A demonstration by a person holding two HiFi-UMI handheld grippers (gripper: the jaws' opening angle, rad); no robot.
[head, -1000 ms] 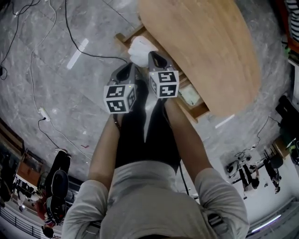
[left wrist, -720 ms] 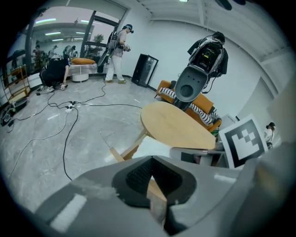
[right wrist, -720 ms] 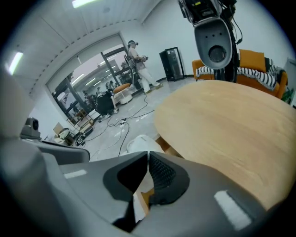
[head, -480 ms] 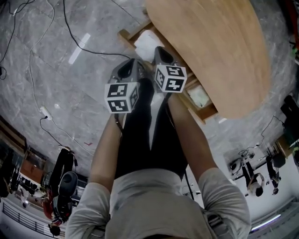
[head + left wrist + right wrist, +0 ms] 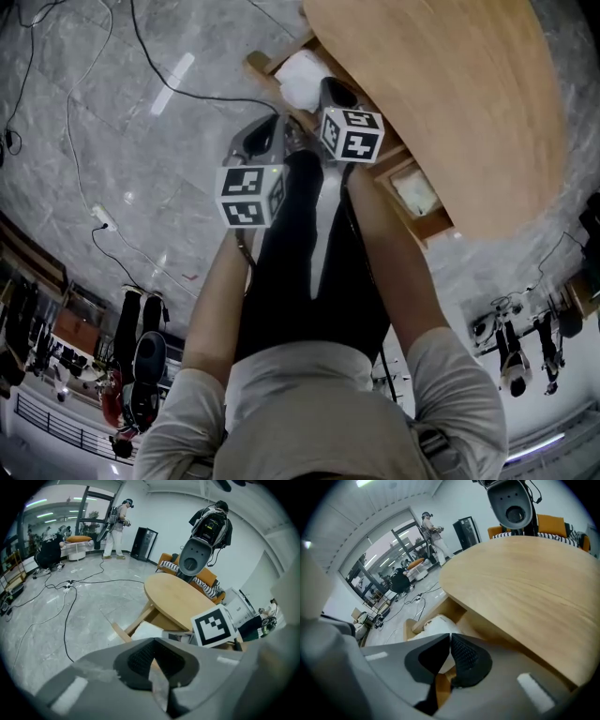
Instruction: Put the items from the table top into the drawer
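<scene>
Left gripper [image 5: 153,642]: jaws closed, empty. Right gripper [image 5: 450,637]: jaws closed, empty. Both positioned at front edge of open drawer [image 5: 263,65]; white item [image 5: 302,77] contained.

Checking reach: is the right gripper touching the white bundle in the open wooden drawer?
Cannot tell. In the right gripper view, the shut right gripper overlaps the white bundle; neither contact nor a gap shows plainly.

Robotics lab hall: trailing floor cables [image 5: 66,634], glass partitions [image 5: 56,520] (other rigged-up people [image 5: 118,527]).
</scene>
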